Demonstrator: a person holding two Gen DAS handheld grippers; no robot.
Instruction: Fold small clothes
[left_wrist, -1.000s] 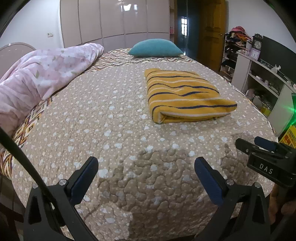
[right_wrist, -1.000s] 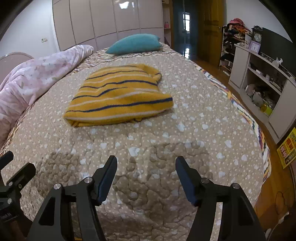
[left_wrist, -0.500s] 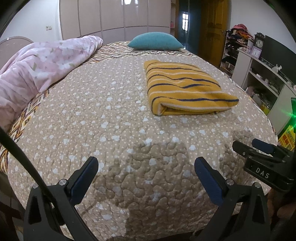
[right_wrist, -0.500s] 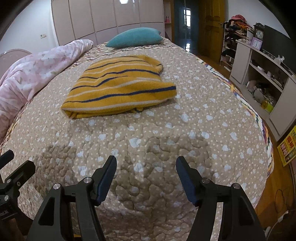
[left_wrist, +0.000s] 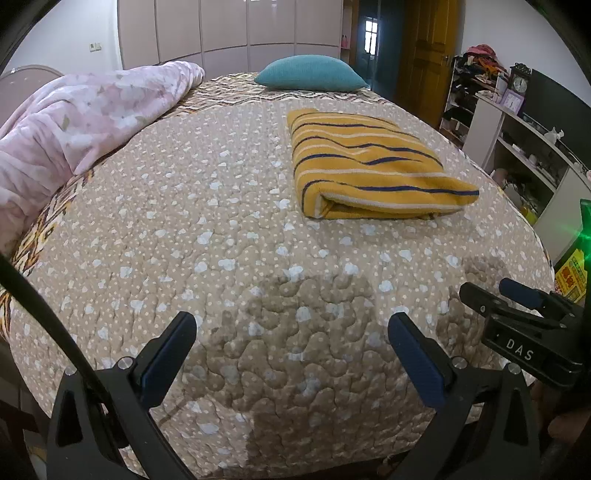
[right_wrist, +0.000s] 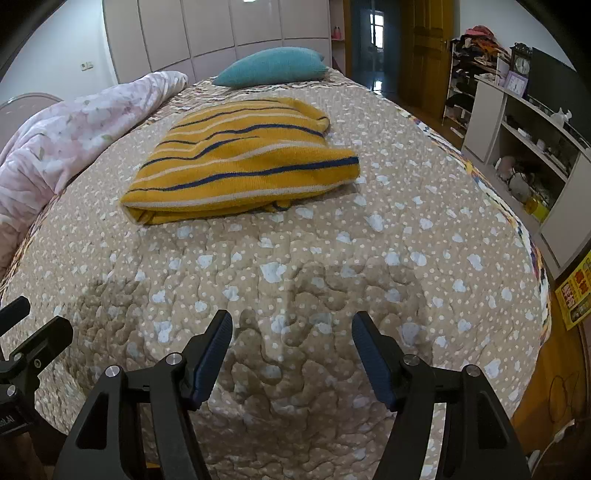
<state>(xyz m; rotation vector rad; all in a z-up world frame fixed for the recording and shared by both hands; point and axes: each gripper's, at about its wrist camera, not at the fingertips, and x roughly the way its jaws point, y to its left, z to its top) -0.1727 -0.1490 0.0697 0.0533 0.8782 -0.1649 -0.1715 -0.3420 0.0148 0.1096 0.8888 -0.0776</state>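
A yellow knit garment with navy and white stripes lies folded flat on the beige quilted bedspread. It is well ahead of both grippers, nothing touching it. My left gripper hangs open over the quilt near the bed's foot, nothing between its blue pads. My right gripper is likewise open and empty above the quilt. In the left wrist view the right gripper's tips show at the right edge.
A pink floral duvet is bunched along the bed's left side. A teal pillow sits at the head. White shelving with clutter runs along the right wall, beside wooden floor.
Both views have tilted slightly so the folded garment sits a little lower in frame. The garment itself has not moved and both grippers stay open.
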